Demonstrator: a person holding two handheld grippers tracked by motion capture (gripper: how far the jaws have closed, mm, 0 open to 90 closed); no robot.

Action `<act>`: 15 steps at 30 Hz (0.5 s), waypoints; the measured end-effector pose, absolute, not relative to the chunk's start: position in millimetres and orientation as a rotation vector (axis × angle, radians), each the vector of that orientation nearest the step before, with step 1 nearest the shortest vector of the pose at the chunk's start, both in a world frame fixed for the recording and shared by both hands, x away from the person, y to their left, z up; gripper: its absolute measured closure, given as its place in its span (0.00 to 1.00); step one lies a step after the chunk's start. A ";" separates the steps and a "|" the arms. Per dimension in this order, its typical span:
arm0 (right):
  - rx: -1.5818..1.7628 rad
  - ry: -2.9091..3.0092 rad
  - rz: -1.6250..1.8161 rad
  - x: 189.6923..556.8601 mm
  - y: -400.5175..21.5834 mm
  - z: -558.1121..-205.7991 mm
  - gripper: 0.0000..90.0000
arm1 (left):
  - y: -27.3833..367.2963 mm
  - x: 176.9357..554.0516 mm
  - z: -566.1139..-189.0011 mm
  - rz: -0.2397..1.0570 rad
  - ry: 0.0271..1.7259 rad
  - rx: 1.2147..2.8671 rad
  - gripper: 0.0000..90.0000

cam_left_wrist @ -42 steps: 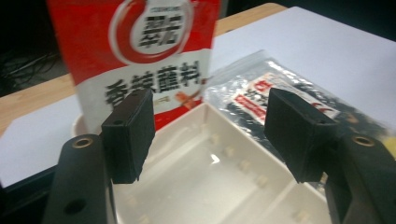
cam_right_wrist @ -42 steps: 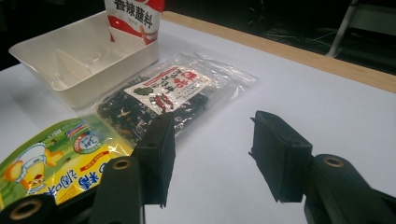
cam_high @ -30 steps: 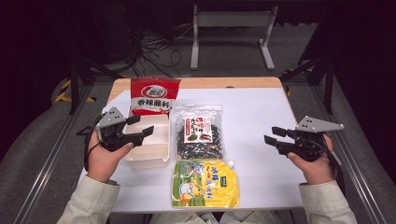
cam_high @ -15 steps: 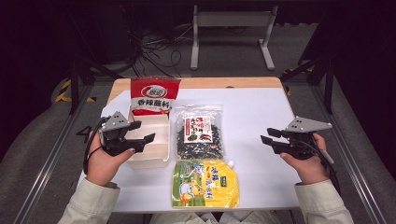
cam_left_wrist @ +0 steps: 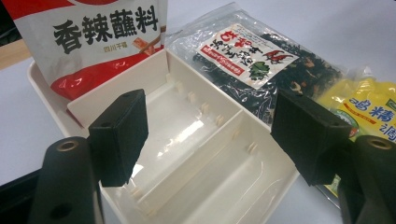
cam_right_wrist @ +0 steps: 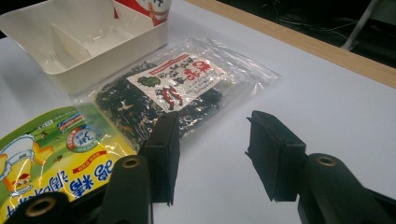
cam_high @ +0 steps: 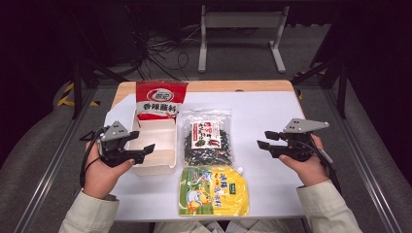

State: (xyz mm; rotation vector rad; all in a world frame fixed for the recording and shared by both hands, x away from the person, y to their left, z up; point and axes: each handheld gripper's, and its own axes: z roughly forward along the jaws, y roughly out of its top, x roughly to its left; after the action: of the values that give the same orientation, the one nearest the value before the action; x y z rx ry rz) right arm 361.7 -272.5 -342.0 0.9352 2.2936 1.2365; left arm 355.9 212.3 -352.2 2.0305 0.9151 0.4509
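Dark floor with cables and metal legs surrounds the white-topped bench, wood strip along its far edge. High view: right half of bench bare, plenty of open room there; things crowd left-centre. Left claw hovers over the near end of the cream plastic divided tray, jaws apart, nothing held; they have just been opening. One red-and-white seasoning pouch stands leaning at the tray's far end. One clear bag of dark dried seaweed mix lies just beside the tray's right wall; one yellow-green spouted pouch lies near the front edge, touching the bag. Right claw hangs over bare bench, well apart from the bag, jaws parted, empty, just opening again.

Left gripper view: left claw jaws wide, tray compartments between and beyond them, pouch behind, bag right.

Right gripper view: right claw open over white surface, bag just ahead left, yellow pouch nearer left, tray farther.
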 end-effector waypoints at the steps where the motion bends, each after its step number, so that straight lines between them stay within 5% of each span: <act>1: 0.933 2.296 1.240 363.2 -271.0 -342.3 0.58 | 212.7 354.3 -352.4 0.443 0.926 2.023 0.31; 15: 0.961 2.342 1.252 393.0 -243.6 -348.7 0.52 | 225.2 343.0 -353.7 0.452 0.948 2.008 0.31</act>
State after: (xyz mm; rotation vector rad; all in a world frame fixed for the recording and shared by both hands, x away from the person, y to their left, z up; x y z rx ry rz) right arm 393.0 -243.6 -348.7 0.9611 2.3419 1.2515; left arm 343.0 225.2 -353.7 2.0084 0.9479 0.4515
